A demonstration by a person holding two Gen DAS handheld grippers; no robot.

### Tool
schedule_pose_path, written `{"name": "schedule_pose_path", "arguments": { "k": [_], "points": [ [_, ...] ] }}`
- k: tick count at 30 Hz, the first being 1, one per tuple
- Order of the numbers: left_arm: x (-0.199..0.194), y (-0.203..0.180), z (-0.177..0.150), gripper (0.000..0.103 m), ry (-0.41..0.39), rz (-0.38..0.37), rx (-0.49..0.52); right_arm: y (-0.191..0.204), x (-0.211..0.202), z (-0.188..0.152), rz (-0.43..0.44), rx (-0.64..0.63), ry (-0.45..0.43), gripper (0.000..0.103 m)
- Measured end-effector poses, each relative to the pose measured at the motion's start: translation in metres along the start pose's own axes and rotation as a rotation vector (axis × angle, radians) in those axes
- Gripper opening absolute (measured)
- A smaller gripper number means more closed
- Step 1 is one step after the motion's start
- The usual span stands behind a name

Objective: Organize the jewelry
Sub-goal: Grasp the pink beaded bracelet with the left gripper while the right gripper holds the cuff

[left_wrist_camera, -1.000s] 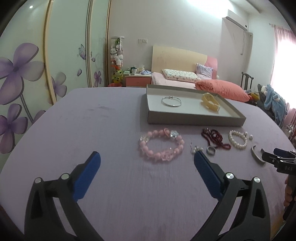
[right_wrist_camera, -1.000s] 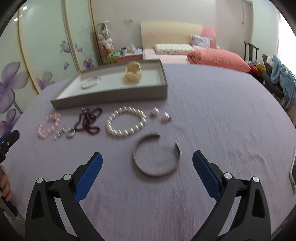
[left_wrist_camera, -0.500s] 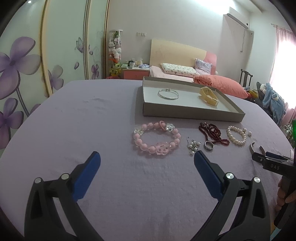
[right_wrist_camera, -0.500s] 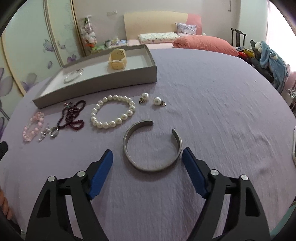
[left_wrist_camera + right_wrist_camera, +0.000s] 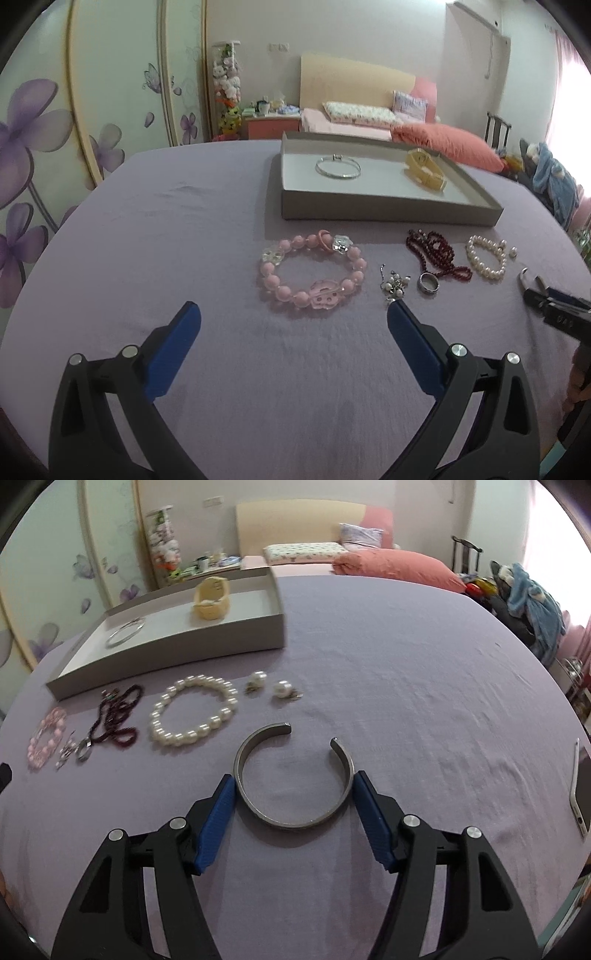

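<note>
A silver cuff bangle (image 5: 291, 821) lies on the purple cloth. My right gripper (image 5: 292, 781) straddles it, jaws closing, and both blue pads (image 5: 221, 805) touch its outer sides. In the left wrist view the right gripper (image 5: 546, 299) sits at the right edge over the cuff (image 5: 524, 275). My left gripper (image 5: 293, 308) is open and holds nothing, just short of the pink bead bracelet (image 5: 283, 293). The grey tray (image 5: 388, 212) holds a thin silver bangle (image 5: 338, 168) and a yellow bracelet (image 5: 424, 170).
Between the grippers lie a pearl-cluster earring (image 5: 395, 286), a ring (image 5: 428, 284), a dark red bead strand (image 5: 436, 251), a pearl bracelet (image 5: 192, 734) and two pearl earrings (image 5: 282, 688). A phone (image 5: 580, 786) lies at the right table edge. A bed stands behind.
The right gripper's jaws narrowed from wide open until the pads met the cuff, and it came closer to the cuff. The left gripper moved forward and lower toward the pink bracelet.
</note>
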State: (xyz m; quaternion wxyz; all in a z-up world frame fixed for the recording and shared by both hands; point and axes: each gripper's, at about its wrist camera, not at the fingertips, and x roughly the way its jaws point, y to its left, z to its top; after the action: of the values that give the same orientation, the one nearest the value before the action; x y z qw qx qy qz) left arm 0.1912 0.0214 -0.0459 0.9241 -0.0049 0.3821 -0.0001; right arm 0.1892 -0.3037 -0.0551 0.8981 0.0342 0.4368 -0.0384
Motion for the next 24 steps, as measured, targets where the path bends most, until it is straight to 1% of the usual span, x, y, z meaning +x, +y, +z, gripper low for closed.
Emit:
{"name": "schedule_pose_path", "arguments": {
  "k": [2,5,6,7,9,11,13,14,16,18,21,22,23,24],
  "points": [
    [0.009,-0.003,0.004,0.098,0.024,0.013,0.015,-0.002,0.000,0.000,0.004,0.001,0.000,0.065],
    [0.032,-0.006,0.011,0.098,0.091,0.031,0.021,-0.002,0.000,0.001,0.006,0.000,0.001,0.065],
    [0.039,-0.004,0.015,0.098,0.112,0.047,0.007,-0.003,0.000,0.001,0.009,0.001,0.001,0.065],
    [0.043,-0.001,0.018,0.098,0.123,0.046,-0.019,-0.003,0.000,0.001,0.011,0.000,0.000,0.065],
    [0.044,0.008,0.023,0.098,0.117,0.010,-0.078,-0.004,0.000,0.001,0.016,-0.001,0.001,0.065],
    [0.045,0.016,0.028,0.092,0.108,0.001,-0.117,-0.004,0.000,0.002,0.020,-0.002,0.001,0.065],
    [0.051,0.024,0.033,0.074,0.115,0.021,-0.133,-0.004,0.000,0.002,0.020,-0.005,0.001,0.065],
    [0.055,0.028,0.035,0.070,0.126,0.028,-0.138,-0.004,0.000,0.002,0.021,-0.006,0.002,0.065],
    [0.061,0.032,0.035,0.052,0.150,0.037,-0.142,-0.004,-0.001,0.001,0.024,-0.005,0.001,0.065],
    [0.061,0.029,0.033,0.049,0.154,0.058,-0.104,-0.004,-0.001,0.001,0.025,-0.004,0.001,0.065],
    [0.058,0.022,0.030,0.049,0.156,0.065,-0.054,-0.004,-0.001,0.002,0.024,-0.006,0.002,0.065],
    [0.057,0.020,0.029,0.047,0.156,0.068,-0.040,-0.004,-0.001,0.002,0.024,-0.007,0.002,0.065],
    [0.056,0.019,0.029,0.045,0.155,0.067,-0.034,-0.004,-0.001,0.002,0.025,-0.007,0.002,0.065],
    [0.056,0.018,0.029,0.039,0.155,0.060,-0.030,-0.003,-0.001,0.002,0.025,-0.007,0.002,0.065]
  ]
}}
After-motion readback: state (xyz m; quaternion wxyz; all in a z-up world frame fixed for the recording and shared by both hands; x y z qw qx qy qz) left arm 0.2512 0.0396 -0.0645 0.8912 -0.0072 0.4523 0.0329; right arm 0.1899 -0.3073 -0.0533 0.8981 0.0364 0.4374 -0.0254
